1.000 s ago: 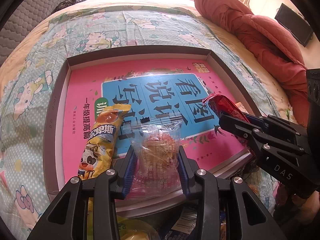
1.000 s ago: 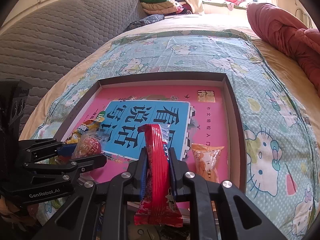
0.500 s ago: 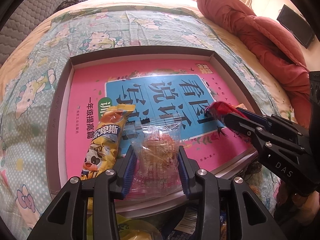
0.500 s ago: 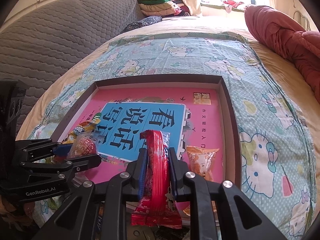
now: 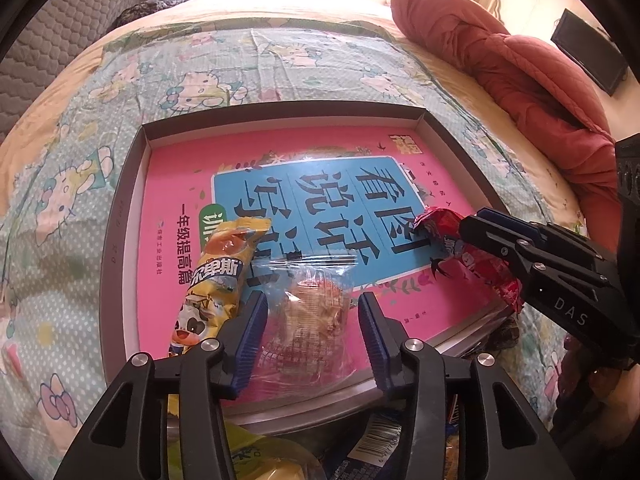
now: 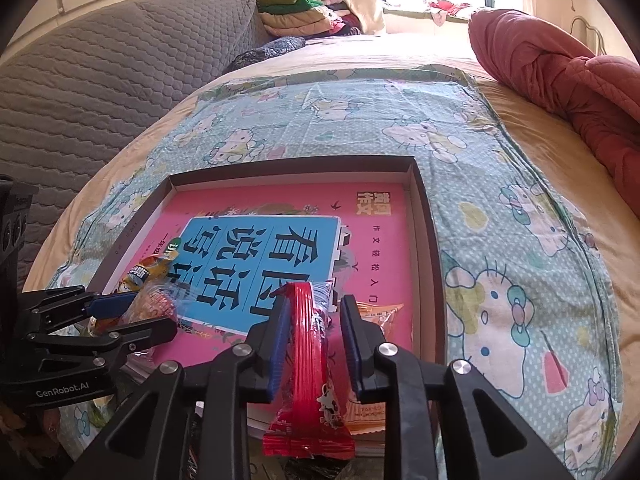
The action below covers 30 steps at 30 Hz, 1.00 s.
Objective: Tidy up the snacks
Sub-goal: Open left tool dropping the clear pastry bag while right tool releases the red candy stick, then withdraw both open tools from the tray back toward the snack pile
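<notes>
Fingers parting on both grippers | left gripper straddles clear packet, tray front-left | right gripper straddles red packet, long axis along fingers, tray front edge

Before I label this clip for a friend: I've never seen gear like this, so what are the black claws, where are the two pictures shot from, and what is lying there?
The black claws are two hand-held grippers; a person carries one in each hand. Each picture comes from a fisheye camera mounted on one gripper, looking out along its fingers.

On a bed with a cartoon-cat sheet lies a shallow box holding a pink book. On the book lie a yellow snack bar and an orange packet.

The left gripper has a clear-wrapped snack between its jaws, which are opening. The right gripper is opening too, around a red wrapper that stands on edge; its pads no longer seem to press it.
</notes>
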Each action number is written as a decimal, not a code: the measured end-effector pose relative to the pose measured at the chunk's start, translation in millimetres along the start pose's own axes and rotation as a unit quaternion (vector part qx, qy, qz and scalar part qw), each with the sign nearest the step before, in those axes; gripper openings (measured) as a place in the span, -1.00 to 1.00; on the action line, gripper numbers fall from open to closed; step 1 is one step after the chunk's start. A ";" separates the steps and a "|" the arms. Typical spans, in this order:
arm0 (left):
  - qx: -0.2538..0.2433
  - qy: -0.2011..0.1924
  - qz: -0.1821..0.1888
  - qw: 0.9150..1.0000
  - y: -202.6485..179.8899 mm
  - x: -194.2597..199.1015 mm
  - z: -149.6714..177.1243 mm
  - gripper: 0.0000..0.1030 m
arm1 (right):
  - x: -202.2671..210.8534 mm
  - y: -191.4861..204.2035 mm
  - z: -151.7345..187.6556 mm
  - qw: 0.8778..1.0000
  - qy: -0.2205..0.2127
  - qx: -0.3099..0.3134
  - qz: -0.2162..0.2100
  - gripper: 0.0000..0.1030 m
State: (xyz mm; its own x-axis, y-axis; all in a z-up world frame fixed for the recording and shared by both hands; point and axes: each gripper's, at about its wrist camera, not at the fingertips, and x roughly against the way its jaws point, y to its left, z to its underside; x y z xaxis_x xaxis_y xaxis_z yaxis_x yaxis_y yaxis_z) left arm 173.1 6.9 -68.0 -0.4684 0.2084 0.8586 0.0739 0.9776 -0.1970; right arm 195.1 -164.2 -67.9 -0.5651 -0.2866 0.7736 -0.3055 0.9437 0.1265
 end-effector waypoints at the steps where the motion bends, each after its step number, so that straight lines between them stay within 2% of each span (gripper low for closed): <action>1: 0.000 -0.001 0.000 1.000 0.3 0.6 -0.4 -0.05 | 1.1 -2.1 -0.7 1.000 -0.001 -0.002 0.003 -0.50; 10: 0.004 -0.009 0.004 1.000 3.4 10.2 -2.3 -0.04 | 19.4 -27.9 -10.2 0.999 -0.005 -0.040 -0.006 -0.48; 14: 0.004 -0.014 0.006 1.000 3.1 14.9 -2.4 -0.03 | 36.7 -36.8 -9.9 0.999 -0.015 -0.048 -0.006 -0.27; 18: 0.000 -0.018 0.006 1.000 1.5 20.5 -1.3 0.04 | 46.7 -41.6 5.4 0.998 0.010 -0.056 -0.014 -0.21; 23: -0.005 -0.025 0.004 1.000 -2.1 28.6 -0.5 0.08 | 45.0 -34.8 17.6 0.999 0.038 -0.032 0.009 -0.13; 25: -0.007 -0.027 0.003 1.000 -2.8 31.5 0.6 0.27 | 39.8 -27.2 20.0 0.998 0.049 -0.010 0.023 -0.09; 30: -0.010 -0.030 0.000 1.000 -4.2 37.7 1.3 0.27 | 28.1 -6.8 25.7 0.994 0.055 0.056 0.074 0.05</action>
State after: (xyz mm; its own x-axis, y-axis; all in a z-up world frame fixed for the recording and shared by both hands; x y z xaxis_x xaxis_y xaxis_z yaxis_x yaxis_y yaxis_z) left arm 154.0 10.6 -35.5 -0.5201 0.2074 0.8285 0.0912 0.9780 -0.1876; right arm 161.6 -182.9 -62.9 -0.5246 -0.1200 0.8428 -0.3125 0.9480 -0.0595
